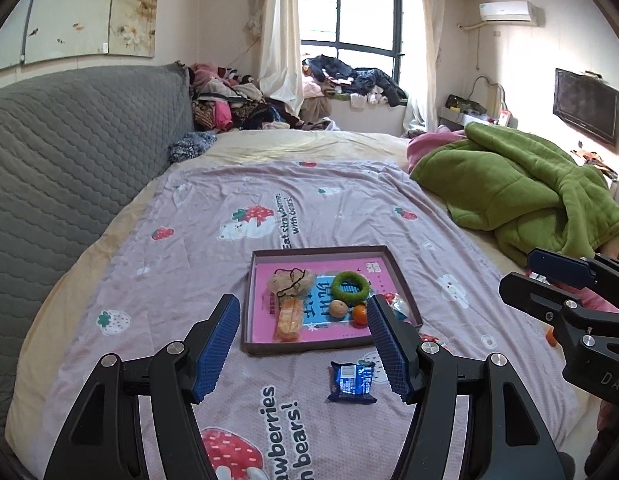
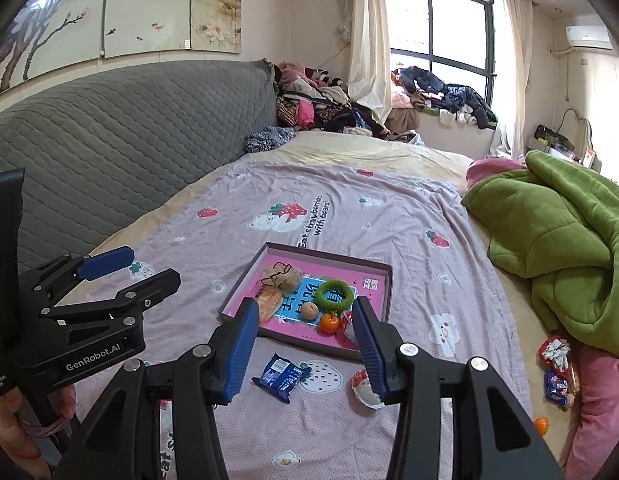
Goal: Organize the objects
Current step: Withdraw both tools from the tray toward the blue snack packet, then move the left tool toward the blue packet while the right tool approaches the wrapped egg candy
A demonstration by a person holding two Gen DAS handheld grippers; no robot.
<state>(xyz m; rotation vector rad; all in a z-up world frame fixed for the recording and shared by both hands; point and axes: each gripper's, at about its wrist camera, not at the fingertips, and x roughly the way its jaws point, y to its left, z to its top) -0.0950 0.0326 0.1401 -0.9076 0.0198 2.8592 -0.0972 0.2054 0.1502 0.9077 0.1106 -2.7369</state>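
Observation:
A shallow brown box lid [image 1: 323, 251] [image 2: 373, 265] with a pink liner lies on the bed. In it are a green ring [image 1: 350, 286] [image 2: 335, 295], a walnut [image 1: 339, 309] [image 2: 310, 311], a small orange [image 1: 360, 315] [image 2: 329, 323], a beige pouch [image 1: 290, 282] and an orange snack pack [image 1: 289, 320]. A blue snack packet [image 1: 352, 382] [image 2: 282, 376] lies on the sheet in front of the box. My left gripper [image 1: 303, 350] is open and empty above it. My right gripper [image 2: 305, 354] is open and empty; a red-and-white wrapped item [image 2: 365, 390] lies by its right finger.
A green blanket [image 1: 521, 192] [image 2: 557, 236] is heaped at the right. More snack packs [image 2: 555, 372] and another orange [image 2: 540, 425] lie at the right bed edge. A grey padded headboard [image 1: 69, 152] runs along the left. Clothes are piled by the window [image 1: 349, 80].

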